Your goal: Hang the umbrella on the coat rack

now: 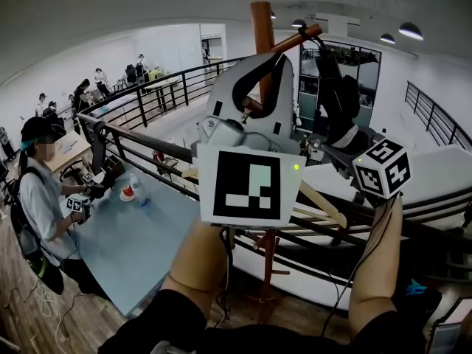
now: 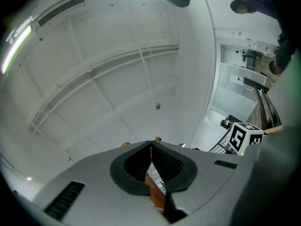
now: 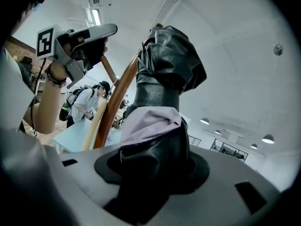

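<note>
the right tongs (image 3: 153,166) were clamped on the folded black umbrella (image 3: 167,65). it stood upright out of them, its top close under the upper peg (image 1: 296,38) of the coat rack (image 1: 262,28). the left tongs (image 2: 151,147) were closed on a lower peg (image 1: 251,106). no writing was readable, only square markers.

The left hand-held gripper (image 1: 279,56) hides the middle of the coat rack (image 1: 261,24)

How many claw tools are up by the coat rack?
2. The left claw grips a wooden coat rack peg; the right claw holds the folded black umbrella. None seems hidden.
</note>
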`<state>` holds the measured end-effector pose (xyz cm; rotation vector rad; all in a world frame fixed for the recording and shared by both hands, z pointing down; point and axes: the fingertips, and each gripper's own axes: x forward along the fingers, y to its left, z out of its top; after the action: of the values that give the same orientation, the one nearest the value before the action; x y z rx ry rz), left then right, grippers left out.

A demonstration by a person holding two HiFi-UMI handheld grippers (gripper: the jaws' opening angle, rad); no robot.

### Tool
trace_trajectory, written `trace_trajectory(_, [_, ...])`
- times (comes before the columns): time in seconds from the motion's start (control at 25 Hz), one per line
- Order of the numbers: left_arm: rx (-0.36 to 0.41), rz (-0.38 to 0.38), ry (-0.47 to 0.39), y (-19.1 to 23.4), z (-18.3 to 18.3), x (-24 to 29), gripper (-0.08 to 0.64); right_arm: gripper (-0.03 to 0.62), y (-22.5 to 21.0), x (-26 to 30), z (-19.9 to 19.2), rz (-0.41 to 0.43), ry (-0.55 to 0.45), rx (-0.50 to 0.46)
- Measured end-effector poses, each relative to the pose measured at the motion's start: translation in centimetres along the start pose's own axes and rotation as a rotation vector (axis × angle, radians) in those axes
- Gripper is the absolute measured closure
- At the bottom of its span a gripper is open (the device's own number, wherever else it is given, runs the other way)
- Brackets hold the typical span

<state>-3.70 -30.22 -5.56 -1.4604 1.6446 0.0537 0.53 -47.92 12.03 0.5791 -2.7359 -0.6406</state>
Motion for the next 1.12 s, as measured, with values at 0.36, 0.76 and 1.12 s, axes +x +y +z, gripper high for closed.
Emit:
trace_trajectory(0.36, [0.002, 0.007, 0.003, 0.9, -0.4, -1.0, 0.545, 0.365, 2.4, 2.6, 0.3, 0.049, 0.018, -0.033])
trace_trajectory(0.76, [0.000, 0.021, 0.007, 1.5, -0.3, -2.3, 0.545, 0.365, 4.5, 3.5, -0.8, 0.078, 0.073, -0.071])
trace_trajectory(1.12, [-0.024, 0.001, 0.036, 1.6, -2.0, -3.5, 0.545, 0.357, 5.5, 3.6, -2.4, 0.066, 0.109, -0.052])
